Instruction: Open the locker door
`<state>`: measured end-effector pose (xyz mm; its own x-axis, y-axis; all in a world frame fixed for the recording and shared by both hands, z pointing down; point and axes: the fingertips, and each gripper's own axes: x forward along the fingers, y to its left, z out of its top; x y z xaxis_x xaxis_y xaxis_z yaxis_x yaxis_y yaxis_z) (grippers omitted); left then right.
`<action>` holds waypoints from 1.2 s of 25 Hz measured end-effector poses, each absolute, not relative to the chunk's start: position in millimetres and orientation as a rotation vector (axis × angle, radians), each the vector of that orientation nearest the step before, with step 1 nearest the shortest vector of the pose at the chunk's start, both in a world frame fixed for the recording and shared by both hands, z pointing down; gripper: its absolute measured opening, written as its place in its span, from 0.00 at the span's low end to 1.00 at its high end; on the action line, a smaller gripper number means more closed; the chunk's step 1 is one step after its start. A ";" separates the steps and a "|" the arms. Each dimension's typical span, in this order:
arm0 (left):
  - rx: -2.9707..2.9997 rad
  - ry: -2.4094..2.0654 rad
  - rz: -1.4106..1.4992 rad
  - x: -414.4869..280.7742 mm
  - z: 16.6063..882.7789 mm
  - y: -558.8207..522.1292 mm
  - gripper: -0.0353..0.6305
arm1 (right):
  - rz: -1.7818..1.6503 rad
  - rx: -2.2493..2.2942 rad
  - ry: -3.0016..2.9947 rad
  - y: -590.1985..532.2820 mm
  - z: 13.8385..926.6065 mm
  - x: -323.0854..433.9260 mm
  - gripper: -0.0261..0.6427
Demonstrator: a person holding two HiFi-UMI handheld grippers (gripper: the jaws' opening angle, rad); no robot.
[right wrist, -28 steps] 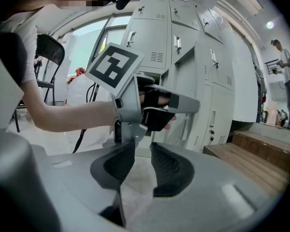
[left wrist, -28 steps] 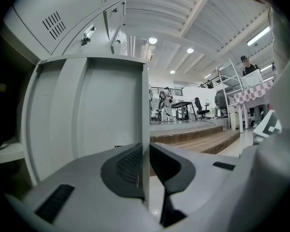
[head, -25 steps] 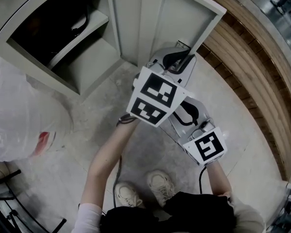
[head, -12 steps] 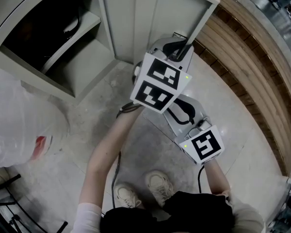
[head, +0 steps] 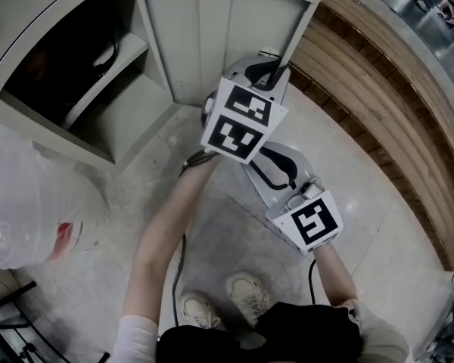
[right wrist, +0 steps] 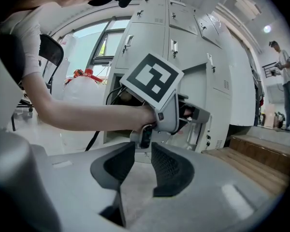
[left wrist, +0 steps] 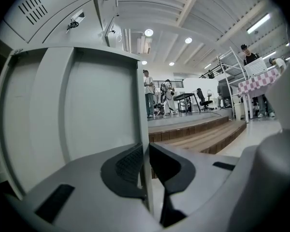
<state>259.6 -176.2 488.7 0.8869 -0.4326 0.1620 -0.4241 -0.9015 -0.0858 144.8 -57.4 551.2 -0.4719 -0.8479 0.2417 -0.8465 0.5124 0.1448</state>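
The grey locker door (head: 234, 29) stands swung out from its compartment, inner face toward me. My left gripper (head: 276, 65) is shut on the door's free edge (left wrist: 141, 129); the thin edge runs straight down between the two dark pads (left wrist: 123, 166). In the right gripper view, the left gripper (right wrist: 195, 112) shows at the door with its marker cube (right wrist: 152, 79) and a bare forearm behind it. My right gripper (head: 271, 165) hangs back, below and behind the left one. Its jaws (right wrist: 142, 161) stand open with only floor between them.
The open compartment (head: 83, 59) with a shelf and something dark inside lies at the upper left. A full white plastic bag (head: 30, 203) sits on the floor at left. Wooden steps (head: 378, 104) curve along the right. Several people stand far off (left wrist: 149, 93).
The door has swung further out from the locker, and my left gripper has gone with its edge, up and leftward in the head view. The right gripper has hardly moved.
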 end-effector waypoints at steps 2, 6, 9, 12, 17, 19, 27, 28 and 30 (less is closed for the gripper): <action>-3.008 0.693 -0.279 262.3 488.9 -180.0 0.13 | -0.001 1.452 -2.476 -58.6 548.4 151.4 0.19; -3.009 0.695 -0.313 268.0 488.7 -188.7 0.13 | -0.003 1.476 -2.467 -58.5 547.5 162.5 0.19; -2.990 0.712 -0.333 271.5 488.3 -194.6 0.13 | -0.015 1.481 -2.468 -58.3 546.5 164.3 0.19; -2.984 0.738 -0.329 271.3 489.4 -195.7 0.13 | -0.016 1.480 -2.470 -58.0 546.3 166.0 0.19; -2.969 0.731 -0.333 270.1 488.5 -191.3 0.13 | -0.013 1.502 -2.476 -57.8 541.6 169.5 0.19; -2.975 0.727 -0.332 269.1 488.6 -189.7 0.13 | -0.015 1.500 -2.476 -57.4 540.6 168.5 0.19; -2.987 0.726 -0.310 266.3 488.8 -185.3 0.13 | 0.008 1.506 -2.494 -55.7 537.1 168.3 0.19; -2.971 0.726 -0.312 265.9 488.6 -184.2 0.13 | 0.016 1.510 -2.497 -55.2 536.9 168.9 0.19; -2.937 0.725 -0.314 264.6 487.6 -181.6 0.13 | 0.020 1.514 -2.498 -54.2 536.2 169.5 0.19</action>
<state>264.6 -181.6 487.6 0.8653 -0.4698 0.1750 -0.4492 -0.8815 -0.1455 169.5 -54.2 536.2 -0.4451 -0.8743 0.1938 -0.8772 0.4692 0.1018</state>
